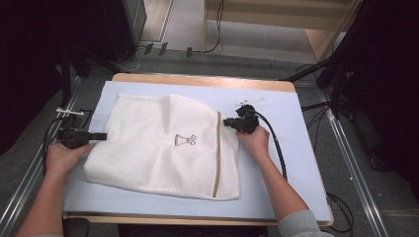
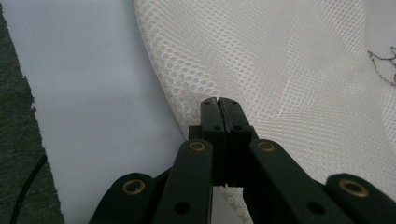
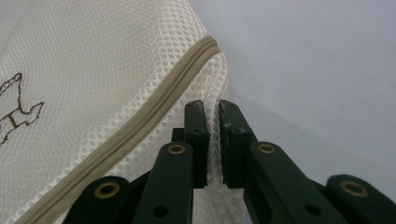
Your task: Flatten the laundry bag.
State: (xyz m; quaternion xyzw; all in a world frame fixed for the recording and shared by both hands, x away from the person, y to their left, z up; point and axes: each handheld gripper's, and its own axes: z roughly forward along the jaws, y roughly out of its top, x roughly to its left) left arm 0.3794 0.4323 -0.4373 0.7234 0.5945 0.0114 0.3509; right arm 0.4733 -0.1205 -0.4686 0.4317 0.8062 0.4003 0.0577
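Grey sleeves at six o'clock, pale blue mat (image 1: 296,163) on wooden table (image 1: 197,79), white mesh bag (image 1: 163,143) centred, left gripper (image 1: 101,136) at nine o'clock pinching the bag's edge with jaws pressed together, right gripper (image 1: 226,122) at two o'clock pinching mesh beside the zip (image 1: 217,148), grey floor (image 1: 207,59) with cables at twelve.

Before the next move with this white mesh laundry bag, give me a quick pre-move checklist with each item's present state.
1. Left gripper clamped on the edge of the white mesh laundry bag: ok, jaws shut with mesh between them.
2. Right gripper gripping the bag's edge beside the beige zipper: cannot tell, mesh sits between the jaws but a narrow gap shows.
3. Bag fully on the pale blue table mat: ok.
4. Bag lying smooth: not ok, creases run across it.
5. Zipper closed: cannot tell.
6. Black cable off the bag: ok, it trails beside the right forearm.
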